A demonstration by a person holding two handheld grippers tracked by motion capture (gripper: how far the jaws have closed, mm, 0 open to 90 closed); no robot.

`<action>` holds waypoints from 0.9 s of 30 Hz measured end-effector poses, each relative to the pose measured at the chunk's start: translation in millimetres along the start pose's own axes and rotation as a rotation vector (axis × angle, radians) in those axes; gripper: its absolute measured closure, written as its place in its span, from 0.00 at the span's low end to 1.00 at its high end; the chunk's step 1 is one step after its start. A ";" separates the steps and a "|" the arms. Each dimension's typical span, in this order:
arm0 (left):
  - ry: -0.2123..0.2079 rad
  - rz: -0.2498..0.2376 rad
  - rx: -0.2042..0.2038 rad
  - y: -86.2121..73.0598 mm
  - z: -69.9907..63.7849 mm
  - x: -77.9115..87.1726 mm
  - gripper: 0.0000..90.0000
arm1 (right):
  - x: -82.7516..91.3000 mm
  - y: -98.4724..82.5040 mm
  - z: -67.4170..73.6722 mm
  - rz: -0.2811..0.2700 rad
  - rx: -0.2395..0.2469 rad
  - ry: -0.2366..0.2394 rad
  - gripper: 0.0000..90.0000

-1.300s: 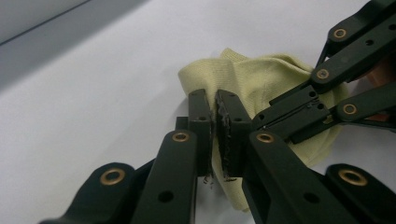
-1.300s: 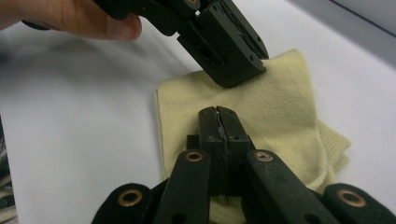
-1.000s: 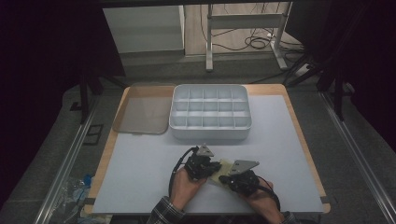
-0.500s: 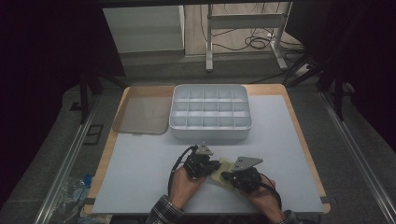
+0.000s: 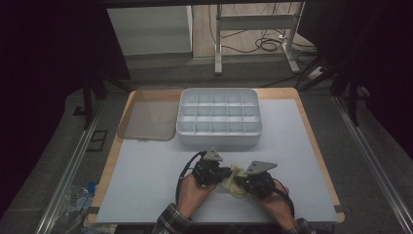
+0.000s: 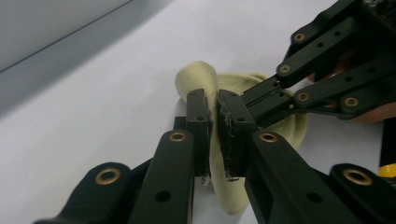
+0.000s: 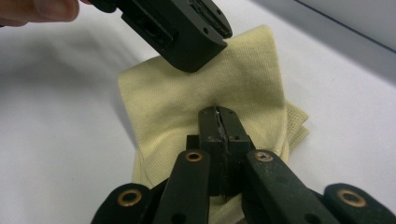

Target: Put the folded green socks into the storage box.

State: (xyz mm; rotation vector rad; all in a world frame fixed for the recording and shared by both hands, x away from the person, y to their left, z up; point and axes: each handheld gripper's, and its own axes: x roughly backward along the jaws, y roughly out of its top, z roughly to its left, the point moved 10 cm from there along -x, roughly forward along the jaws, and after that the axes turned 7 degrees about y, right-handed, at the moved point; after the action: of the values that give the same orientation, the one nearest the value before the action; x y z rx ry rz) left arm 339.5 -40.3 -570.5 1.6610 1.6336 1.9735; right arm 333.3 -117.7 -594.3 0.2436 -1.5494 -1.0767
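We pinch a yellow cloth (image 5: pixel 235 179) with left claw (image 5: pixel 225 174) and right claw (image 5: pixel 238 181); the divided tray (image 5: pixel 219 139), center frame, sits empty.

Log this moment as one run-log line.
left gripper: shut on yellow cloth | right gripper: shut on yellow cloth | cloth: pinched between both, near table edge | divided tray: untouched

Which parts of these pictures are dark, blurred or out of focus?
High view: dim, surroundings almost black, white table lit. Left gripper view: near jaws soft, yellow cloth sharper, background blurred. Right gripper view: cloth bright and sharp, the other gripper above it in shadow.
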 end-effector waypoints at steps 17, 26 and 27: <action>-0.092 -0.013 -0.004 5.4 -22.8 -1.7 0.81 | 47.6 2.5 -34.7 -0.068 -0.045 -0.133 0.85; -0.127 0.016 -0.024 0.0 -39.3 -9.5 0.79 | 55.9 -3.2 -43.9 -0.068 -0.058 -0.165 0.76; -0.132 0.023 -0.030 -1.6 -42.2 -10.9 0.79 | 58.1 -3.6 -45.1 -0.075 -0.064 -0.170 0.74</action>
State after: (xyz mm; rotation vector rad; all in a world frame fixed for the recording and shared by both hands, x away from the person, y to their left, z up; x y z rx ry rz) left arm 311.4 -73.6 -572.0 1.7662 1.5389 1.8447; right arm 353.3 -180.9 -562.3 0.1713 -1.6640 -1.2300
